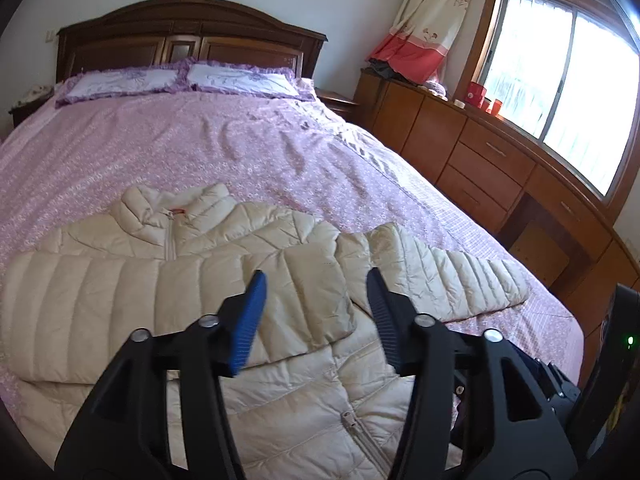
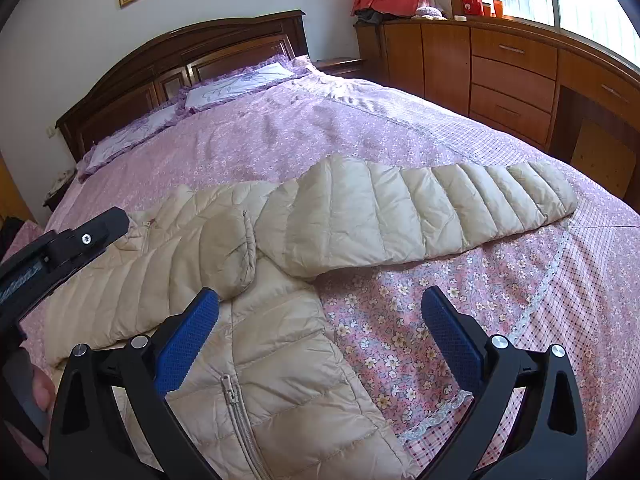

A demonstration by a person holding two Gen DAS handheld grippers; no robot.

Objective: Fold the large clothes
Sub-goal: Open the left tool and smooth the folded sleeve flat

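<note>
A cream quilted puffer jacket [image 1: 296, 392] lies front up, zipped, on the pink floral bed [image 1: 192, 144]. One sleeve [image 1: 120, 300] is folded across the chest, its cuff [image 2: 236, 256] resting near the zipper. The other sleeve [image 2: 420, 204] stretches out flat to the right. My left gripper [image 1: 315, 280] hovers open just above the folded sleeve's cuff end, nothing pinched between its blue pads. My right gripper [image 2: 320, 296] stands open above the jacket's right edge and the bedspread, holding nothing. The left gripper's body [image 2: 60, 248] shows at the left edge of the right wrist view.
Two purple-frilled pillows [image 1: 180, 80] lie against the dark wooden headboard [image 1: 188, 36]. A wooden dresser with drawers [image 1: 480, 160] runs along the right wall under the window [image 1: 560, 80], with a stool [image 2: 604, 160] tucked in. The bedspread beyond the jacket is bare.
</note>
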